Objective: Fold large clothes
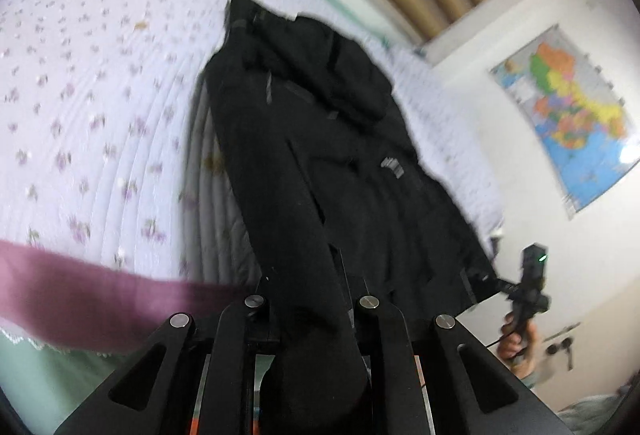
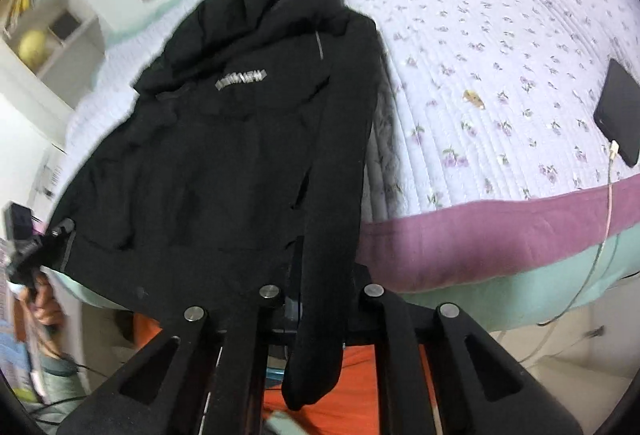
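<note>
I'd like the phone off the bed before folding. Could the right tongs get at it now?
Probably not yet: the right tongs are shut on the black jacket. The quilt toward the phone looks unobstructed.

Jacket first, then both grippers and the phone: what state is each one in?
jacket: spread logo-up on the bed, near end gripped.
left gripper: jaws shut on jacket.
right gripper: jaws shut on jacket.
phone: lying flat on bed, cable plugged in.
</note>
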Available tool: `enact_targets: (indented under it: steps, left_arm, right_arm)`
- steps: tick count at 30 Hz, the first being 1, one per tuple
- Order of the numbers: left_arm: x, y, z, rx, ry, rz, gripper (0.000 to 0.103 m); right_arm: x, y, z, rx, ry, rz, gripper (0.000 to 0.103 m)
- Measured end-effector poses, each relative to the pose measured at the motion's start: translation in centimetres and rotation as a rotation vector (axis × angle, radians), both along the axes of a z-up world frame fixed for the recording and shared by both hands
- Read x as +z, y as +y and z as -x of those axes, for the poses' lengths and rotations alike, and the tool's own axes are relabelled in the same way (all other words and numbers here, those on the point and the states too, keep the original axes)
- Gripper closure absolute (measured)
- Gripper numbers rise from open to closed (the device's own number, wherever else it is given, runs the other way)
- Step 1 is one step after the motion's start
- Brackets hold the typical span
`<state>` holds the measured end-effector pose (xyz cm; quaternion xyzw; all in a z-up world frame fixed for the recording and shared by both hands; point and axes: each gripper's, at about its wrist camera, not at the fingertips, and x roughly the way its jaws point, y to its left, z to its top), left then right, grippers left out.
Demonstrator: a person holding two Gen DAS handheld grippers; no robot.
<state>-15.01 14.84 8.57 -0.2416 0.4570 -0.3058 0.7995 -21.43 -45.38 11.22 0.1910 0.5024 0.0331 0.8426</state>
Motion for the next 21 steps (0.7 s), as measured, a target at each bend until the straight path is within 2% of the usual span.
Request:
enact_targets:
  steps: [3,8,10,12,15,19,21]
  left_arm:
    - [2.0,0.9,-1.2,0.003,-0.033,0.07,0.089]
    - [5.6,1.4,-5.2,0.064,-0.103,0.121,0.088]
    - [6.0,2.2,-7.8,0.098,-0.094,0.194,0.087]
    - [6.0,2.7,-10.3,0.118,-0.102,0.234,0.087]
    - [6.7,1.9,-13.9,0.15,-0.103,0.226,0.087]
    - [8.4,0.1,-19.0,0.197,-0.134,0.13,0.084]
    - [8.4,-0.5,-21.5,0.225,-0.125,0.1,0.084]
  right_arm:
    - [2.0,-1.7,-0.6,-0.008,-0.053,-0.08,0.089]
    - [6.9,-3.5,-3.1,-0.009,-0.185,-0.137,0.089]
    - [8.9,-4.2,-4.7,-0.009,-0.263,-0.158,0.089]
    - [10.5,-4.6,-7.1,-0.012,-0.309,-0.156,0.089]
    - [12.1,-5.4,-10.8,-0.026,-0.337,-0.172,0.089]
    - [12.8,-6.5,-16.4,-0.086,-0.358,-0.188,0.089]
    - [12.4,-6.9,-20.1,-0.118,-0.369,-0.153,0.089]
